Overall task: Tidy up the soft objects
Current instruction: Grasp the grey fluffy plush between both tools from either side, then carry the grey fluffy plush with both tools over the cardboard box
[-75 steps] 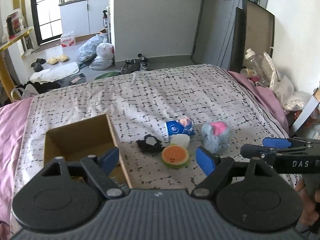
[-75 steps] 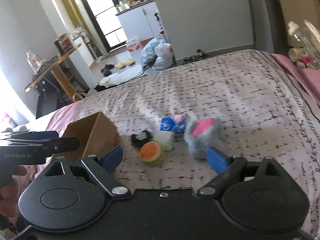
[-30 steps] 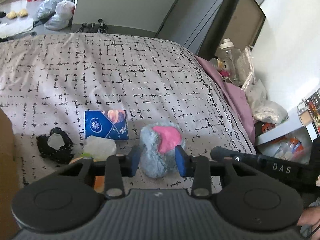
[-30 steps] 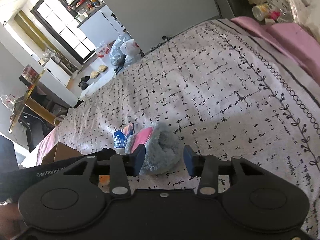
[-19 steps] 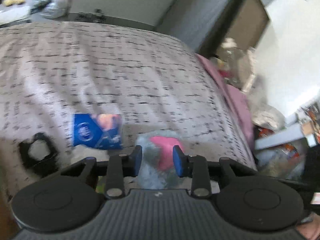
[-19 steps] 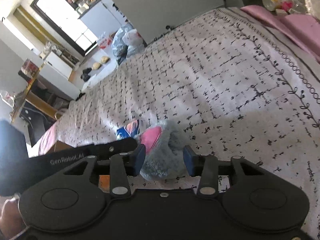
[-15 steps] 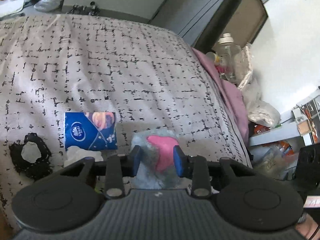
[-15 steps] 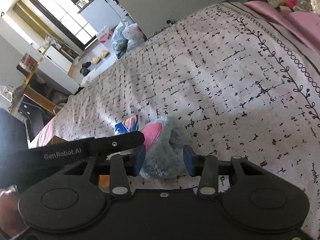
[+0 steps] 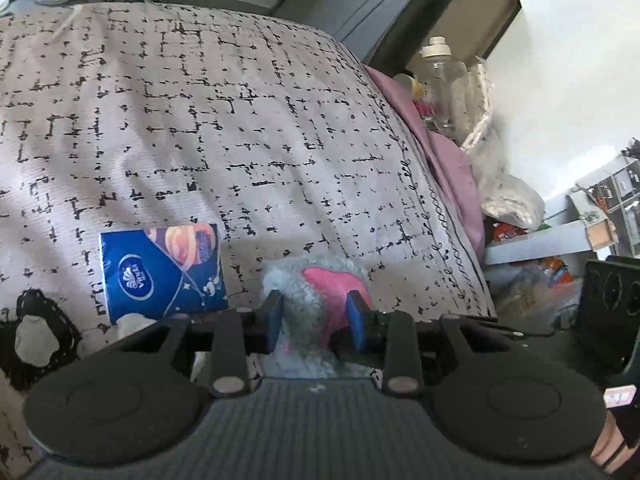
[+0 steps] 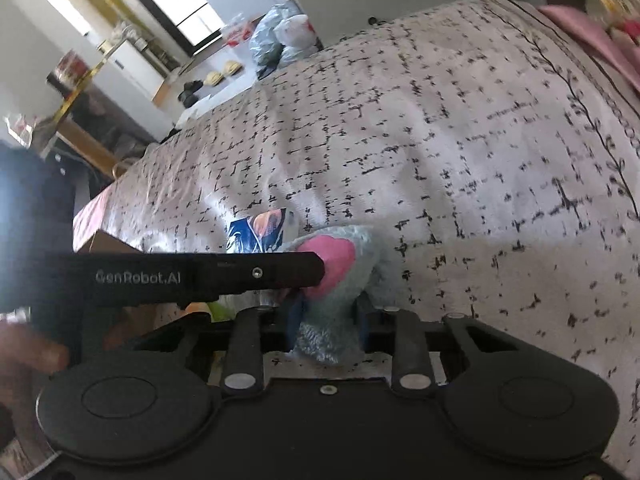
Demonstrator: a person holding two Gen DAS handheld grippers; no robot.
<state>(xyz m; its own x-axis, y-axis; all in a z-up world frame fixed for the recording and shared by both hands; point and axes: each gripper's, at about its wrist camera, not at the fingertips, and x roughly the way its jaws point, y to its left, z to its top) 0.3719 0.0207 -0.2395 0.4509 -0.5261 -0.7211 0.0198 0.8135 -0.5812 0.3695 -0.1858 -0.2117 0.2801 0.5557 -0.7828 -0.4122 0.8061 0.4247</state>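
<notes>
Both my grippers pinch one grey-and-pink plush toy (image 9: 316, 300) lying on the bed (image 9: 240, 120): left gripper (image 9: 314, 316) clamped on its top, right gripper (image 10: 326, 316) just squeezed onto its fluffy base (two grips likely steady a floppy thing). Tissue pack (image 9: 160, 272) sits left.

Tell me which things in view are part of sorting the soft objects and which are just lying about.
Job:
- fuzzy grey-and-pink toy, both tools closed on it: left tool, right tool
- blue tissue pack
- black scrunchie
- cardboard box

Lying about:
- plastic bottle
- bags on floor
- bedspread
</notes>
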